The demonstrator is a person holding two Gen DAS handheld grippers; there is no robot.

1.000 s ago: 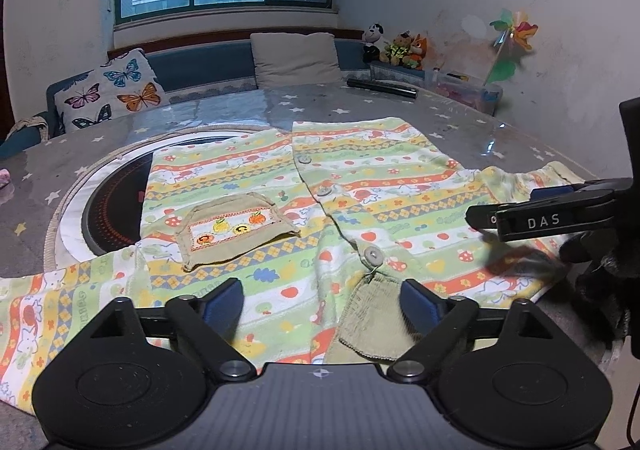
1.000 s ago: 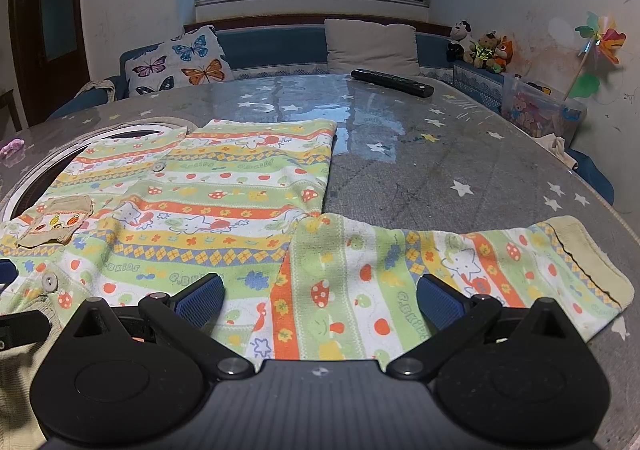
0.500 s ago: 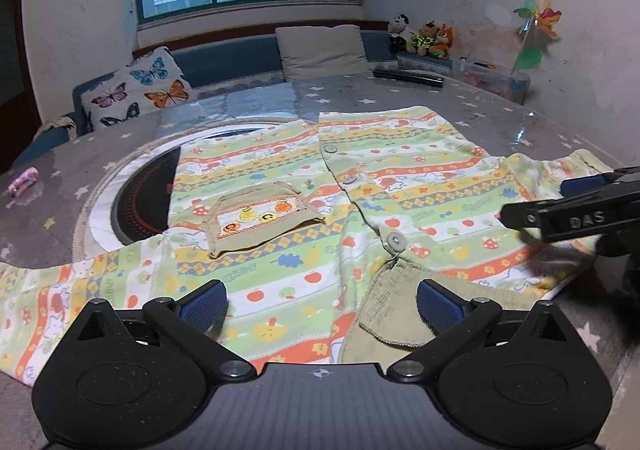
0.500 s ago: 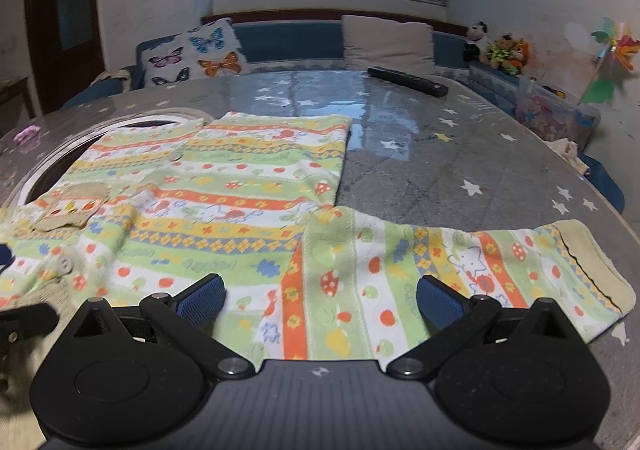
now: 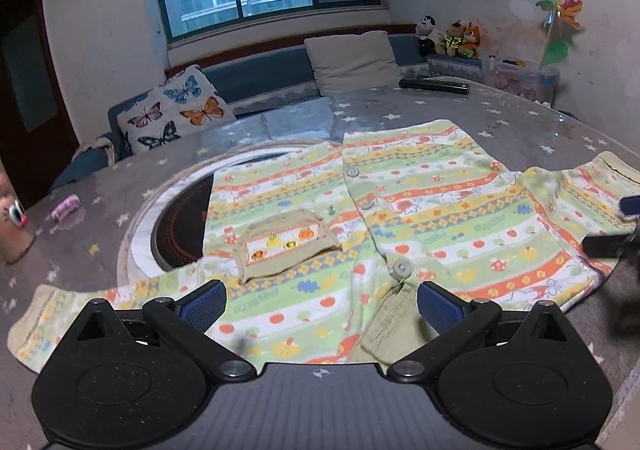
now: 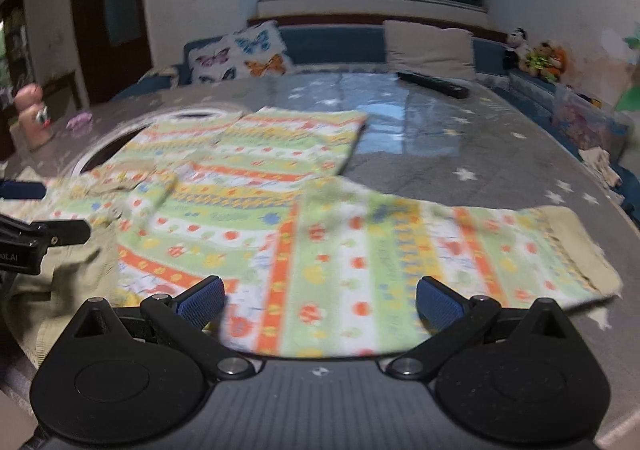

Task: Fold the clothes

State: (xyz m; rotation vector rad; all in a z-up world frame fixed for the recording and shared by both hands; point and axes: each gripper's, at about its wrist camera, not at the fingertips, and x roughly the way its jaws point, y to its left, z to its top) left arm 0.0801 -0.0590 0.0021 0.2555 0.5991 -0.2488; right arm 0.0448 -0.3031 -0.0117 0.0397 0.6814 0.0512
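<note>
A child's striped green, orange and yellow shirt (image 5: 420, 206) lies flat, front up, on the round table, with buttons down the middle and a khaki pocket (image 5: 286, 246). Its right sleeve (image 6: 460, 246) stretches out toward the table's right edge. My left gripper (image 5: 320, 302) is open and empty above the shirt's collar end. My right gripper (image 6: 320, 300) is open and empty above the right sleeve's shoulder. The right gripper's tip shows at the right edge of the left wrist view (image 5: 608, 242); the left gripper shows at the left of the right wrist view (image 6: 40, 234).
The grey star-patterned table (image 5: 520, 118) has a round dark inset (image 5: 176, 226) under the shirt's left side. A black remote (image 5: 434, 85) lies at the back. A pink toy (image 6: 34, 114) and small purple item (image 5: 66, 206) sit far left. A sofa with cushions (image 5: 176, 112) stands behind.
Both grippers have pulled back and risen from the shirt, so more of the table and room shows. The right wrist view is blurred with motion. The shirt has not moved.
</note>
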